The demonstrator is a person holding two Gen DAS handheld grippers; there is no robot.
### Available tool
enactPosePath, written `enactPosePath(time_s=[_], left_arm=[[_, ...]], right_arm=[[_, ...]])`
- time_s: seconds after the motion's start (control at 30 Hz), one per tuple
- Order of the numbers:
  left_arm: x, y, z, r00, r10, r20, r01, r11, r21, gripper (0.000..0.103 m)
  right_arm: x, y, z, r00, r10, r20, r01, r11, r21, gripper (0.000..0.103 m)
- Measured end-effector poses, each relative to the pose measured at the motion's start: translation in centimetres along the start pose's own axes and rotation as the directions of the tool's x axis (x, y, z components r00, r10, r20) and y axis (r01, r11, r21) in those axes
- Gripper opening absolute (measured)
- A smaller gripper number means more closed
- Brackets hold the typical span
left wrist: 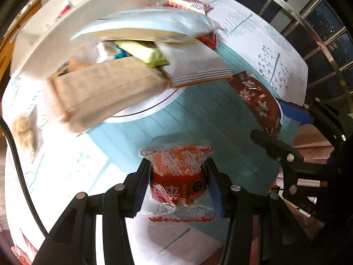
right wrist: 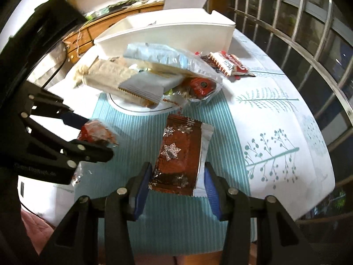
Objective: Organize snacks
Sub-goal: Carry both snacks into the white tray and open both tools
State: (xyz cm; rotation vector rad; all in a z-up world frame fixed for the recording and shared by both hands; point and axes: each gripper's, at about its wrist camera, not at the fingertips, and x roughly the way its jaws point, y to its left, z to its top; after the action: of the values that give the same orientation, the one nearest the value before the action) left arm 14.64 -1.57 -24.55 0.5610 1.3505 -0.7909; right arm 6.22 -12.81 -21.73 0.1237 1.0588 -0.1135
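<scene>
A red and orange snack packet [left wrist: 176, 172] sits between the blue pads of my left gripper [left wrist: 178, 165], which is shut on it above the teal striped mat [left wrist: 198, 119]. In the right wrist view this same gripper [right wrist: 92, 135] reaches in from the left with the red packet [right wrist: 94, 131]. My right gripper [right wrist: 177, 167] is shut on a red-brown foil packet with silver snowflakes [right wrist: 178, 150]. The left wrist view shows that gripper [left wrist: 275, 121] at the right, holding the brown packet [left wrist: 258, 101]. A heap of snack bags [right wrist: 150, 72] lies on a white plate [right wrist: 136, 110].
An open white box [right wrist: 176, 31] stands behind the plate. Red and white packets [right wrist: 227, 64] lie on the tree-print tablecloth [right wrist: 275, 121] to its right. A metal window grille [right wrist: 308, 33] runs along the table's right side. Wooden furniture [right wrist: 94, 26] is at the back left.
</scene>
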Motion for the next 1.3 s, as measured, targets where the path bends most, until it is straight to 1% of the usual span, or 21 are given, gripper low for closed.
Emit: enactPosePath(time_s=[0.03,0.13,0.2,0.23,0.27,0.33,0.4,0.43,0.6,0.7,0.73,0.8,0.93,1.1,1.13,1.3], left_arm=[[-0.7,0.2,-1.0,1.0,0.004,0.015,-0.004,1.0,0.0,0.048],[-2.6,1.7,-2.3,0.998,0.025,0.05,-0.025,1.0,0.003,0.048],[-3.7,3.4,-2.2,0.997,0.036,0.064,-0.036,0.999,-0.001,0.048],[-4.5,4.3,-2.7,0.997,0.038,0.072,-0.037,0.999,-0.011,0.048],[-5.0,4.9,-3.2,0.997,0.029,0.067,-0.028,0.999,-0.017,0.048],[-6.1,5.6,-2.5,0.998,0.012,0.058,-0.01,1.0,-0.028,0.048],[-7.7,6.9,-3.2,0.998,0.0,0.063,0.003,0.999,-0.042,0.048],[-7.9,6.9,-3.4,0.998,-0.004,0.063,0.007,0.999,-0.044,0.048],[-10.4,7.6,-3.0,0.998,0.024,0.054,-0.021,0.998,-0.054,0.048],[-12.0,8.6,-2.7,0.999,0.005,0.046,-0.002,0.998,-0.066,0.048],[-12.7,9.1,-2.5,0.999,0.0,0.046,0.003,0.997,-0.074,0.048],[-13.0,9.1,-1.1,0.999,-0.004,0.047,0.007,0.997,-0.082,0.048],[-14.9,10.4,1.1,0.997,-0.001,0.073,0.009,0.994,-0.106,0.048],[-16.9,12.2,4.6,0.991,0.018,0.129,0.001,0.99,-0.144,0.048],[-17.1,12.3,5.0,0.991,0.018,0.135,0.002,0.989,-0.149,0.048],[-17.1,14.1,9.3,0.984,0.029,0.177,0.009,0.977,-0.215,0.049]], right_arm=[[-0.3,0.2,0.0,1.0,-0.007,0.008,0.007,1.0,0.011,0.047],[-1.5,0.7,0.2,0.999,-0.037,0.038,0.035,0.998,0.043,0.047],[-2.1,0.8,0.4,0.997,-0.046,0.056,0.043,0.997,0.062,0.047],[-2.6,0.8,0.7,0.996,-0.05,0.07,0.045,0.996,0.073,0.047],[-2.9,0.8,0.9,0.996,-0.054,0.077,0.048,0.996,0.079,0.047],[-3.5,0.6,1.5,0.994,-0.066,0.092,0.058,0.994,0.093,0.047],[-4.2,0.3,2.3,0.992,-0.074,0.106,0.063,0.992,0.109,0.047],[-4.5,0.2,2.6,0.991,-0.078,0.112,0.065,0.991,0.116,0.047],[-5.5,-0.6,4.7,0.986,-0.104,0.133,0.088,0.989,0.121,0.047],[-5.7,-0.9,6.4,0.983,-0.11,0.147,0.094,0.989,0.115,0.047],[-5.7,-0.9,7.0,0.982,-0.113,0.15,0.096,0.989,0.111,0.047],[-5.7,-0.9,8.3,0.981,-0.116,0.157,0.102,0.99,0.096,0.047],[-5.6,-1.0,10.9,0.978,-0.098,0.184,0.086,0.994,0.072,0.047],[-4.9,-0.9,14.4,0.976,-0.077,0.203,0.073,0.997,0.031,0.047],[-4.6,-0.8,15.2,0.977,-0.065,0.205,0.062,0.998,0.022,0.047],[-2.9,-0.7,18.3,0.978,-0.028,0.208,0.035,0.999,-0.026,0.047]])
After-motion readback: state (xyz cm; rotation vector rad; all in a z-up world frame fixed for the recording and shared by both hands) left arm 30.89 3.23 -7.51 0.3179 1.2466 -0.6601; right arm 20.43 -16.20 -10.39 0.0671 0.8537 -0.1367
